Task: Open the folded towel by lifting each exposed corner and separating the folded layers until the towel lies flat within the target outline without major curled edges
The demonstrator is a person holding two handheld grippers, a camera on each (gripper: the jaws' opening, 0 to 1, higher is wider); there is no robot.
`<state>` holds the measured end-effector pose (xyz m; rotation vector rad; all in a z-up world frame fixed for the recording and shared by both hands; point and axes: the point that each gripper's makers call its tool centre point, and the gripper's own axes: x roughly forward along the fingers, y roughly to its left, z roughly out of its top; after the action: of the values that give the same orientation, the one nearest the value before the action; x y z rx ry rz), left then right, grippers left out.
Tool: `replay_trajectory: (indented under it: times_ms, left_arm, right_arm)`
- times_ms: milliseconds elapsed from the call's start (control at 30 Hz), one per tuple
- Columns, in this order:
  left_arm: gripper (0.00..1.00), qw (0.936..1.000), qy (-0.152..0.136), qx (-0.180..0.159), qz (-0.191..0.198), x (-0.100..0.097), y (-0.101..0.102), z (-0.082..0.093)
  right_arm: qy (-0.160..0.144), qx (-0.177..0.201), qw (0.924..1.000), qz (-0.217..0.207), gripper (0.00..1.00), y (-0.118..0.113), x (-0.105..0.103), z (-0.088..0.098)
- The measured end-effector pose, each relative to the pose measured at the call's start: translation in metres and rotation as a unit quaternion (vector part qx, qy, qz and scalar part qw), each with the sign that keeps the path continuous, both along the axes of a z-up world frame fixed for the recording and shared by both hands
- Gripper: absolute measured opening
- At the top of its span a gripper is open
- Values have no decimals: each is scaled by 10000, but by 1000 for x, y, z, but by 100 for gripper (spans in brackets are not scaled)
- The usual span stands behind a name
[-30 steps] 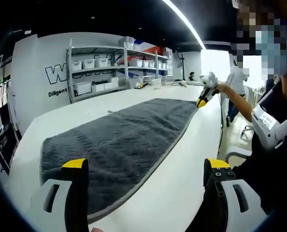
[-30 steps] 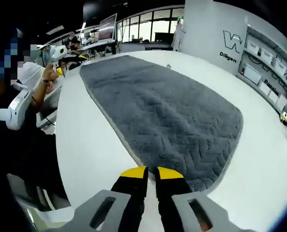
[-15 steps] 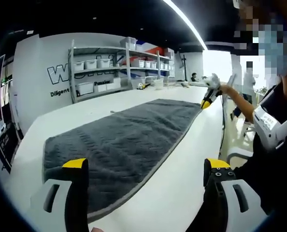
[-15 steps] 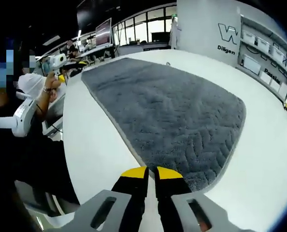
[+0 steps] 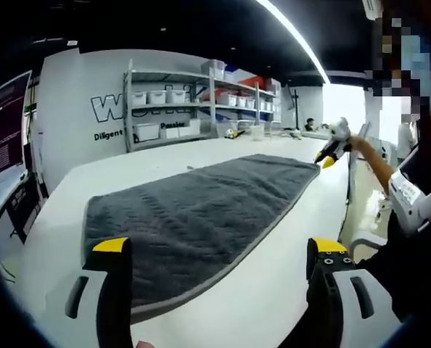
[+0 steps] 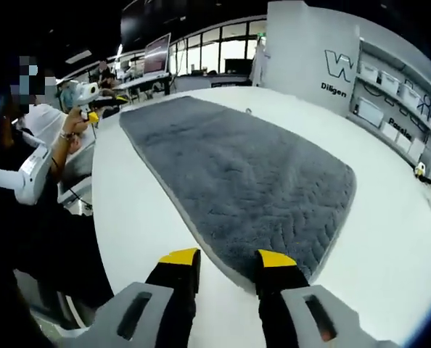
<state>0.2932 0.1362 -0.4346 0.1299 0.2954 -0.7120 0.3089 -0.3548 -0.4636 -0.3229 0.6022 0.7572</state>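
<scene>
Right claw [image 6: 226, 261] now parted — towel [image 6: 237, 174] corner seemingly free, flat.

A long white table [image 5: 165, 167] is carrying a grey towel [image 5: 194, 217] lying spread flat along it. In the right gripper view the towel [image 6: 237, 174] is stretching from 6 toward 11 o'clock across the table [image 6: 136, 217].

My left gripper [image 5: 214, 250] has its jaws spread wide, holding nothing. My right gripper [image 6: 226, 261] has its jaws parted, also holding nothing. Both arms reach out far apart, each gripper in a hand [image 6: 72, 125].
</scene>
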Motion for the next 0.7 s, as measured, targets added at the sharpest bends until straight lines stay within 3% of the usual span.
replay_trajectory:
  times_ms: [133, 267, 433, 700]
  left_arm:
    - [99, 9998, -22, -95, 171, -1, 8, 3]
    - [99, 9990, -50, -181, 405, -1, 18, 4]
    - [99, 9983, 7, -231, 530, 0, 24, -2]
    - [99, 9983, 81, -169, 551, -2, 28, -5]
  right_arm:
    - [-240, 195, 9994, -167, 54, 4, -1, 12]
    - [-540, 429, 9965, -476, 77, 5, 1, 21]
    - [-578, 555, 9931, -859, 100, 3, 5, 16]
    - [-711, 672, 9893, -1087, 100, 1, 11, 14]
